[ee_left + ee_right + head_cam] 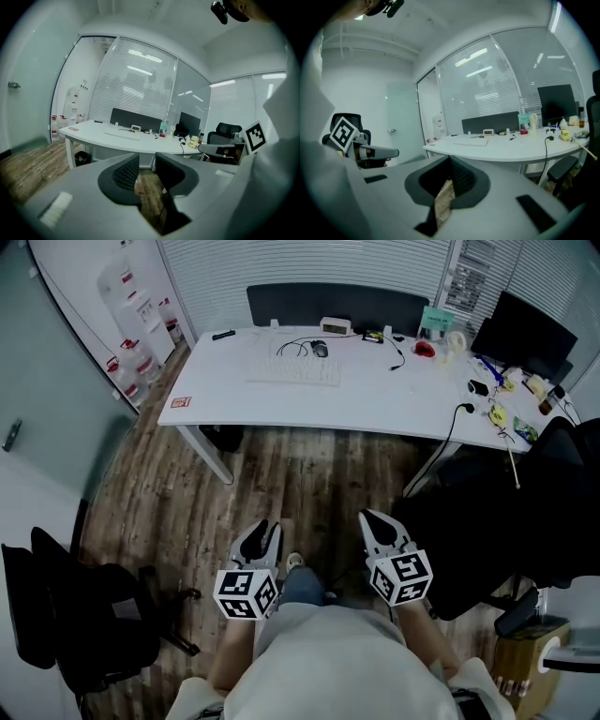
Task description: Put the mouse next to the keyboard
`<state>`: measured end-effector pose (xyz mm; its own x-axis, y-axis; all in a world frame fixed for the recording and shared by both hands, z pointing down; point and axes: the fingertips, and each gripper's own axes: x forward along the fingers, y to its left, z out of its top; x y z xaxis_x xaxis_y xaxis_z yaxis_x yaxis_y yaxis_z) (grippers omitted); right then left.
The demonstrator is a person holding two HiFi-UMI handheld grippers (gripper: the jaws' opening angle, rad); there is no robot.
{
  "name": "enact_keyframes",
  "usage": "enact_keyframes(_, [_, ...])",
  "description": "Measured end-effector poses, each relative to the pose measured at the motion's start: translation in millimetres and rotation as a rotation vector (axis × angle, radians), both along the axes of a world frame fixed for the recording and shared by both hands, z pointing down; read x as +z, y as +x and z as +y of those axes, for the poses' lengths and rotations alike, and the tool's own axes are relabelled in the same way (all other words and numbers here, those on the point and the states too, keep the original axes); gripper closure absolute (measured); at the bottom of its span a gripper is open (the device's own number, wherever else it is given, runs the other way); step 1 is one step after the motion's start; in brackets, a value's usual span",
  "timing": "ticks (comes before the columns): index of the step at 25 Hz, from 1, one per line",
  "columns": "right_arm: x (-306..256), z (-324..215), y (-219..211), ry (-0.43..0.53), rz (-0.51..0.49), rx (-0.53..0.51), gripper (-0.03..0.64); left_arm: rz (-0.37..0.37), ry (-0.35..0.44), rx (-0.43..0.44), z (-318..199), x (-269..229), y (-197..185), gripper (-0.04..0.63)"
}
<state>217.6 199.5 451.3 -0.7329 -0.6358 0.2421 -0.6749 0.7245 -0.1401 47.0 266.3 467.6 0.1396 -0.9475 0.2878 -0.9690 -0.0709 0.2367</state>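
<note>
A white keyboard [295, 371] lies on the long white desk [375, 399] far ahead of me. Just behind it sits a small dark mouse [321, 349] with its cable looping to the left. Both grippers hang close to my body, over the wooden floor and well short of the desk. My left gripper [265, 527] is open with a narrow gap and nothing between its jaws [146, 161]. My right gripper [373, 519] is shut and empty [449, 165]. In the gripper views the keyboard [123, 135] [471, 142] shows as a pale slab on the distant desktop.
A black monitor [525, 334] and small clutter fill the desk's right end. A red object [424, 349] lies near the middle back. A black office chair [497, 540] stands at my right, another black chair [75, 615] at my left. Water bottles [131, 367] line the left wall.
</note>
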Motion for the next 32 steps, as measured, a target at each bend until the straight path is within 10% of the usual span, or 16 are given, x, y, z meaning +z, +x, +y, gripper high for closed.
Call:
enact_keyframes(14, [0.1,-44.3,-28.3,0.001,-0.024,-0.015,0.313,-0.006,0.031,0.004,-38.4,-1.6,-30.9,0.321])
enact_keyframes(32, [-27.9,-182.4,-132.1,0.026,-0.056,0.063,0.284,0.001,0.052,0.098,-190.5,-20.1,-134.0,0.301])
